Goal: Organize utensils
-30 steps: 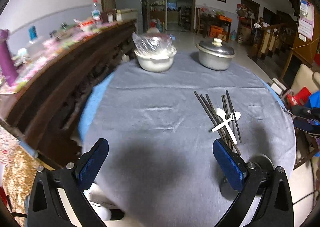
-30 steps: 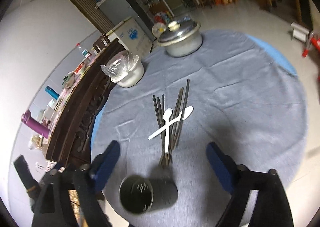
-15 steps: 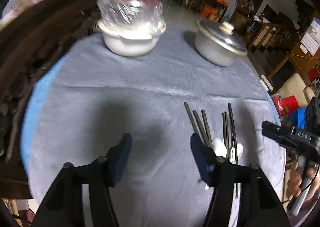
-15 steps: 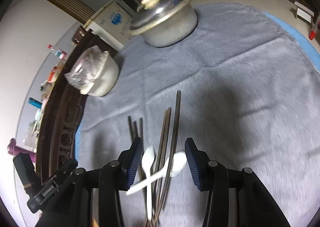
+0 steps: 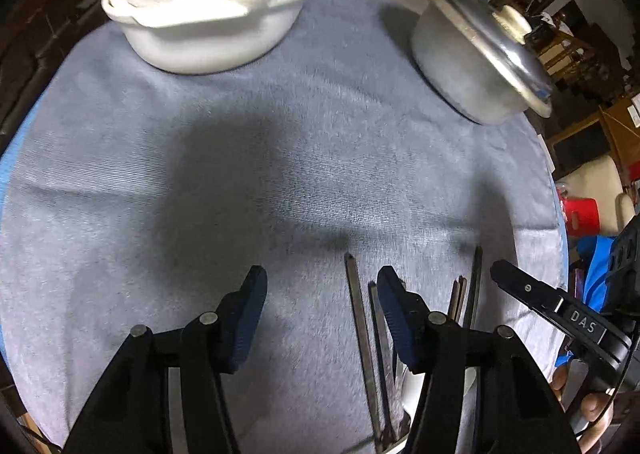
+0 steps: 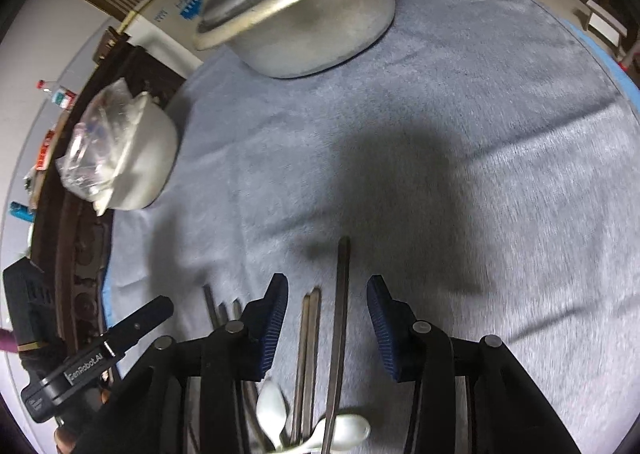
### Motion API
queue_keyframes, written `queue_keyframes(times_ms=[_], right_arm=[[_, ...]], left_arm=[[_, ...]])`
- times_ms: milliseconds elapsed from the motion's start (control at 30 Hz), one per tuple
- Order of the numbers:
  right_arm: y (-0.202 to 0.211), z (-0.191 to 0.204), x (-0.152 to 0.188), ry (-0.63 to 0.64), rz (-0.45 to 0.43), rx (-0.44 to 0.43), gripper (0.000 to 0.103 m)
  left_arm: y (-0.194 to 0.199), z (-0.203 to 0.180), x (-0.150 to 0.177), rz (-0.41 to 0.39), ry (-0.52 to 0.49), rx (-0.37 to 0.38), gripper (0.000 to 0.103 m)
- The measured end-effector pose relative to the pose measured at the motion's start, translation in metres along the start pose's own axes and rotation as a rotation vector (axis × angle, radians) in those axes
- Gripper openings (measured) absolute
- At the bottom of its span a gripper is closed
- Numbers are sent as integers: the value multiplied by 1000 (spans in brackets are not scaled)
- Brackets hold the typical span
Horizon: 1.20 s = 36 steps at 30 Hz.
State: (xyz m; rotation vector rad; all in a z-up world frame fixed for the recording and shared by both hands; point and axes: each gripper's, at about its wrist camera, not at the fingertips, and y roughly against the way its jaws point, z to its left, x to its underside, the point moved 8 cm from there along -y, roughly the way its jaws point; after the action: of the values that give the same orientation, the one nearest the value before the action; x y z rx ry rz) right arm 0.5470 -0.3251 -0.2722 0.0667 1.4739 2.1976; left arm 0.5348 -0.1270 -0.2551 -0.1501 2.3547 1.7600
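Closing the right gripper [image 6: 327, 328] now risks pinching several chopsticks [image 6: 340, 318] at once, because three dark sticks lie side by side between its jaws; a loose stick could roll off across the grey cloth [image 6: 460, 157]. The white spoons [image 6: 344, 432] cross the sticks at the bottom edge of the right view and could be dragged along. Both grippers have just been closing. The right gripper's jaws stand part open, straddling the sticks, pads not touching them. The left gripper [image 5: 320, 318] is also part open over bare cloth, with the sticks just right of its right finger. The lidded metal pot [image 6: 320, 25] and the white bowl [image 6: 136, 169] sit well apart, upper frame.
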Motion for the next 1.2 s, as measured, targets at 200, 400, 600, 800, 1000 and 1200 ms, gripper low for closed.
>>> queue_keyframes(times_ms=[200,400,600,800,1000,1200], right_arm=[[-16,4,-6,31,28,92,38],[-24,6,-9,61,19,157,25],[-25,5,-11,90,4,158,8],[-13,3,-1,104,-30,89,8],[26,2,7,135,-119,22,7],[68,13,20,168,-229,-23,7]], left_arm=[[-15,-4,-1,46,27,-15,52],[-26,-10,2,82,50,-9,36],[-30,-21,8,87,45,-14,8],[-29,-23,12,51,18,-5,6],[9,-18,17,-44,1,23,6],[75,-17,31,-199,-58,34,6]])
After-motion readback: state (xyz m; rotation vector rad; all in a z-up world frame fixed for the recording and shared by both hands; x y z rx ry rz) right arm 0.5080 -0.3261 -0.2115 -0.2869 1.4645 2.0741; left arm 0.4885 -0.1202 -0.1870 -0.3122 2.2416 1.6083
